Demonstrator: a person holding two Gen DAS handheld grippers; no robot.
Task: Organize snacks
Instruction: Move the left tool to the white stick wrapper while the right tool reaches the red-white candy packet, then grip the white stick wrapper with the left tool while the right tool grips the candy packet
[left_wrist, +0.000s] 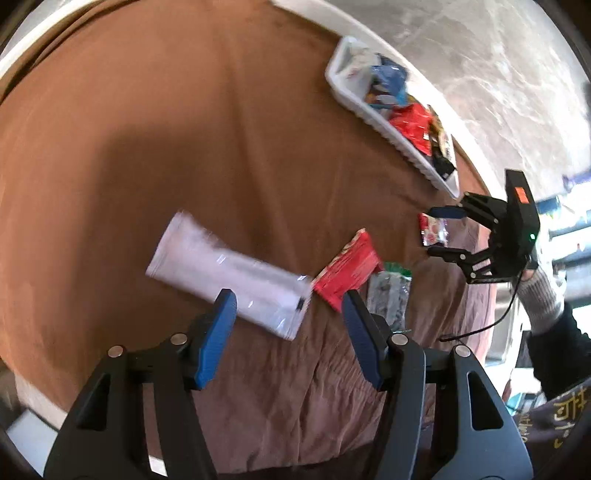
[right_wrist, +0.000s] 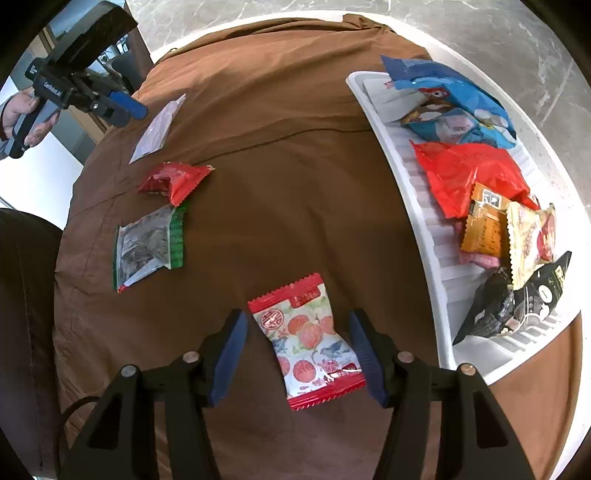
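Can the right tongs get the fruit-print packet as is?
Probably yes. The right tongs are open with the fruit-print packet lying between the fingers on the brown cloth, nothing over it.

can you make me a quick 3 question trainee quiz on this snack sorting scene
1. True or false: the right gripper has its fingers closed on the fruit-print packet.
2. Multiple choice: how many packets lie on the brown cloth outside the white tray? A) two B) four C) six
3. Fill in: the left gripper hovers open above the ____ packet.

Key: 1. False, the fingers stand open on either side of it. 2. B: the white packet, the red packet, the clear green-edged packet and the fruit-print packet. 3. white
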